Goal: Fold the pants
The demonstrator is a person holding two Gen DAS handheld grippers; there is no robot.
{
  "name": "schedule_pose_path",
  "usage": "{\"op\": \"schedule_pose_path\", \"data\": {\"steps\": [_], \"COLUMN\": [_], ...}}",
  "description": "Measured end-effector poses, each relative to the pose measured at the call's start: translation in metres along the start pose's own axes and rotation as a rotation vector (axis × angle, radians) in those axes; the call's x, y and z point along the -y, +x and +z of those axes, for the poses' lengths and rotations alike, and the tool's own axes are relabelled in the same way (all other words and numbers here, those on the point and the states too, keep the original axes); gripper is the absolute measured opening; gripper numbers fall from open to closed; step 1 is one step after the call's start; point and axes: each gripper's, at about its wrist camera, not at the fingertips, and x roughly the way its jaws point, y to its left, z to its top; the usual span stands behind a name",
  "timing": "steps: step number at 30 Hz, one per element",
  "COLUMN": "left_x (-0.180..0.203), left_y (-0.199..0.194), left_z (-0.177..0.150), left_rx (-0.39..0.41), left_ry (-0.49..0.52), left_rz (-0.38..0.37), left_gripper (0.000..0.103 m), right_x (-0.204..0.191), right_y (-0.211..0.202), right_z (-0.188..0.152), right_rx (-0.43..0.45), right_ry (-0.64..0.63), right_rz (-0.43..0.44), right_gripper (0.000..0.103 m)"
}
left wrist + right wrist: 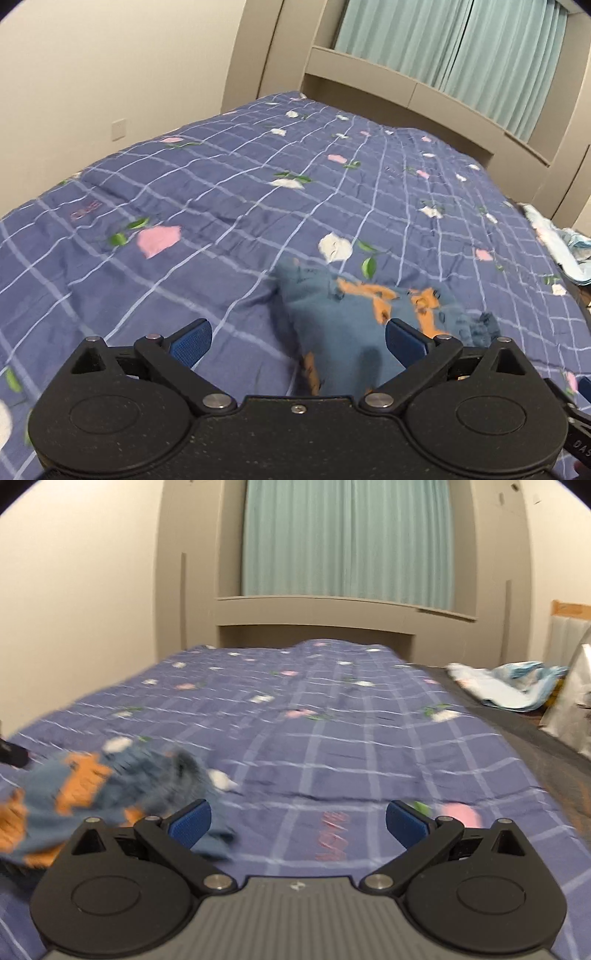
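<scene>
The pants are blue with orange patches and lie bunched up on the bed's purple checked quilt. In the left wrist view they lie just ahead of my left gripper, reaching between its open blue pads. In the right wrist view the pants lie crumpled at the lower left, beside and partly under the left finger of my right gripper. That gripper is open and empty over the quilt. Both views are motion-blurred.
A beige headboard shelf with teal curtains stands at the far end. A pile of light blue cloth lies off the bed's right edge; it also shows in the left wrist view. A wall runs along the left.
</scene>
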Motion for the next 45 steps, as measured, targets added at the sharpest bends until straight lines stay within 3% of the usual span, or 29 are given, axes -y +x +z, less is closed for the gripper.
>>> {"op": "schedule_pose_path", "data": {"steps": [8, 12, 15, 20, 27, 30, 34, 45], "left_x": [0.006, -0.004, -0.006, -0.001, 0.001, 0.008, 0.011, 0.011], "left_y": [0.042, 0.052, 0.052, 0.051, 0.022, 0.013, 0.007, -0.013], "left_z": [-0.003, -0.011, -0.016, -0.018, -0.023, -0.033, -0.050, -0.066], "left_rx": [-0.055, -0.077, -0.055, -0.050, -0.064, -0.091, -0.124, -0.128], "left_ry": [0.019, 0.000, 0.021, 0.052, 0.042, 0.069, 0.073, 0.063], "left_rz": [0.017, 0.024, 0.016, 0.026, 0.010, 0.007, 0.030, 0.047], "left_gripper": [0.101, 0.103, 0.103, 0.102, 0.102, 0.102, 0.102, 0.102], "right_x": [-0.055, -0.069, -0.058, -0.030, -0.037, -0.043, -0.050, -0.030], "right_y": [0.060, 0.079, 0.086, 0.091, 0.055, 0.041, 0.033, 0.012], "right_z": [0.035, 0.033, 0.026, 0.018, 0.022, 0.019, 0.006, -0.011], "right_rx": [-0.035, -0.062, -0.081, -0.118, -0.038, -0.048, -0.089, -0.102], "right_ry": [-0.172, -0.235, -0.192, -0.056, -0.070, -0.067, -0.099, -0.016], "right_rz": [0.146, 0.114, 0.049, 0.074, 0.079, 0.121, 0.084, 0.102], "right_gripper": [0.103, 0.103, 0.103, 0.103, 0.103, 0.103, 0.103, 0.103]}}
